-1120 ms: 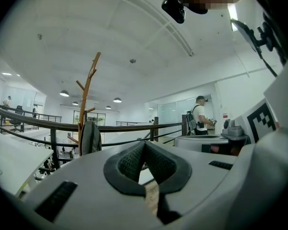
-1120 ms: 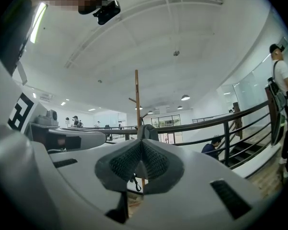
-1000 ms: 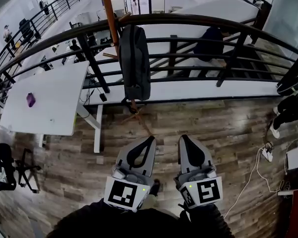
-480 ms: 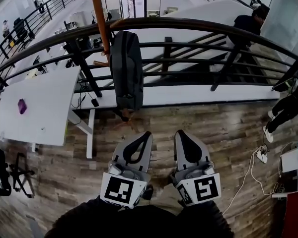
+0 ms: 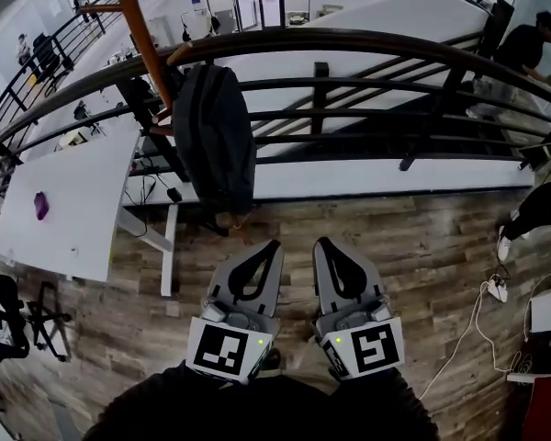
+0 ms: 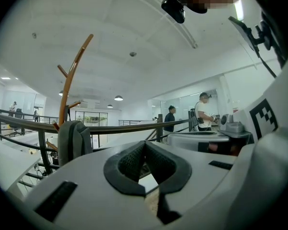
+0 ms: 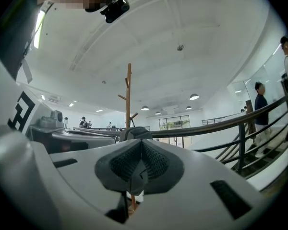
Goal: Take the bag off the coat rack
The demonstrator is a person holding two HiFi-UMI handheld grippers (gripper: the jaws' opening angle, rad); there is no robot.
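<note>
1. Rack: tall orange-brown wooden coat rack (image 5: 136,35) stands left of both grippers, just in front of the dark curved railing (image 5: 367,39). Short pegs angle up off its pole.
2. Bag: dark grey soft fabric backpack (image 5: 216,136) hangs on the rack's right side from a peg near its top. Its body droops toward the wood-plank floor (image 5: 422,246), clear of both grippers.
   - Looks soft & slouchy, prob. light-to-medium wt. Not fragile, and the cloth shouldn't be slippery.
   - Likely to sag & swing once lifted, so best hold = top loop/strap by the peg. Can't make out the loop itself.
   - Needs lifting up along the peg's slant before pulling away, or the rack may tip.
3. L gripper (image 5: 275,244): clenched, pads together, nothing between them. It points level, well short of the bag, which sits ahead & to the left.
4. R gripper (image 5: 319,243): also clenched on nothing, well apart from the bag. Both must open before any grab.
</note>
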